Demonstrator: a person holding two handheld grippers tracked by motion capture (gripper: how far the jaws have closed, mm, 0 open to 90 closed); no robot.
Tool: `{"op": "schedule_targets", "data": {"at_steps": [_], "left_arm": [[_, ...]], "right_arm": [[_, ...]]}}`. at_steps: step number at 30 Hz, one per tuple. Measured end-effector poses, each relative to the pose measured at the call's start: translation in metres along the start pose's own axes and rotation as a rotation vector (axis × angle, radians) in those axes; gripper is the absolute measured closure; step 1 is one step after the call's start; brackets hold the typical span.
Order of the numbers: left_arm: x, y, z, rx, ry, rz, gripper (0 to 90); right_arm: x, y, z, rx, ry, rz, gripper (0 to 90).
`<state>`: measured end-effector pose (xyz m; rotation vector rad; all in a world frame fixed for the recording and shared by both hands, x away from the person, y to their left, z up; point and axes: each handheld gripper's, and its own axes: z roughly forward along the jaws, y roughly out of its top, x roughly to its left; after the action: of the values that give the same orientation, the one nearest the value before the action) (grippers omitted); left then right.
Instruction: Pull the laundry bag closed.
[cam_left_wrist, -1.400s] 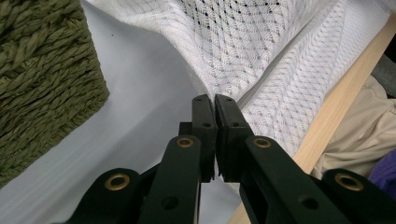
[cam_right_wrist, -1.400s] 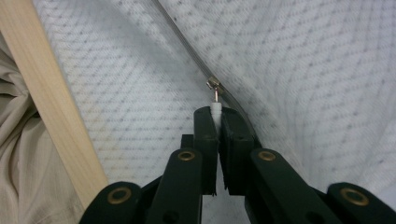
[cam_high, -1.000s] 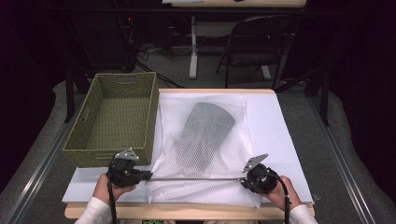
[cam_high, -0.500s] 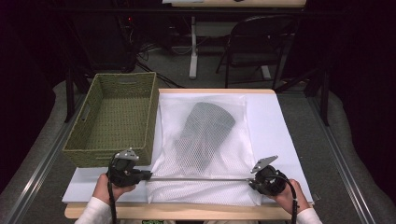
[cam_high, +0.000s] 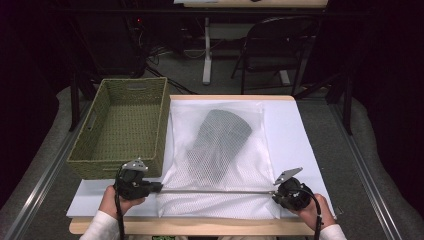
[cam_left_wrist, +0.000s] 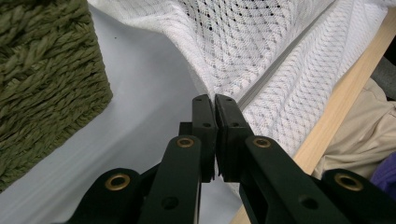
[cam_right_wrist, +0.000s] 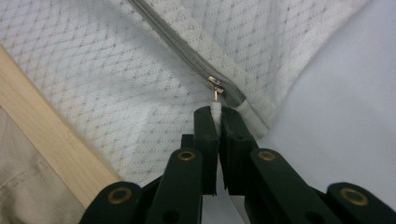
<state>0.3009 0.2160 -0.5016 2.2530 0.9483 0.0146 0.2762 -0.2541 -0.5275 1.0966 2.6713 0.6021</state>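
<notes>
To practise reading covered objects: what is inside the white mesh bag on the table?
Through the white mesh bag a folded dark grey garment shows, lying toward the bag's far half. The mesh blurs it, so what kind of garment it is, and anything beneath it, cannot be seen.

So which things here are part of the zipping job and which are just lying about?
In the job:
mesh laundry bag
zip pull
left hand-held gripper
right hand-held gripper
dark garment inside the bag

Lying about:
green woven basket
folding chair
</notes>
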Motion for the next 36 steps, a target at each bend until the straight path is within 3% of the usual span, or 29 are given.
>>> {"op": "schedule_targets", "data": {"at_steps": [12, 17, 21, 24, 30, 36], "left_arm": [[0.0, 0.0, 0.001, 0.009, 0.009, 0.007, 88.1], [0.001, 0.0, 0.002, 0.022, 0.02, 0.014, 87.4], [0.001, 0.0, 0.004, 0.038, 0.017, 0.014, 86.0], [0.001, -0.001, 0.003, 0.044, 0.019, 0.018, 83.2], [0.006, -0.003, 0.002, 0.057, 0.017, 0.006, 77.1], [0.008, -0.004, 0.0, 0.067, 0.005, -0.028, 61.9]], "right_arm": [[-0.006, -0.005, 0.0, 0.021, -0.026, 0.061, 86.9], [-0.004, -0.004, 0.001, 0.019, -0.013, 0.056, 85.8], [-0.002, -0.002, 0.0, -0.004, 0.043, 0.061, 73.9], [0.003, -0.002, -0.001, -0.013, 0.084, 0.056, 70.0], [0.012, -0.002, -0.004, -0.032, 0.091, 0.03, 64.9], [0.012, -0.001, -0.002, -0.048, 0.09, 0.032, 54.4]]}}
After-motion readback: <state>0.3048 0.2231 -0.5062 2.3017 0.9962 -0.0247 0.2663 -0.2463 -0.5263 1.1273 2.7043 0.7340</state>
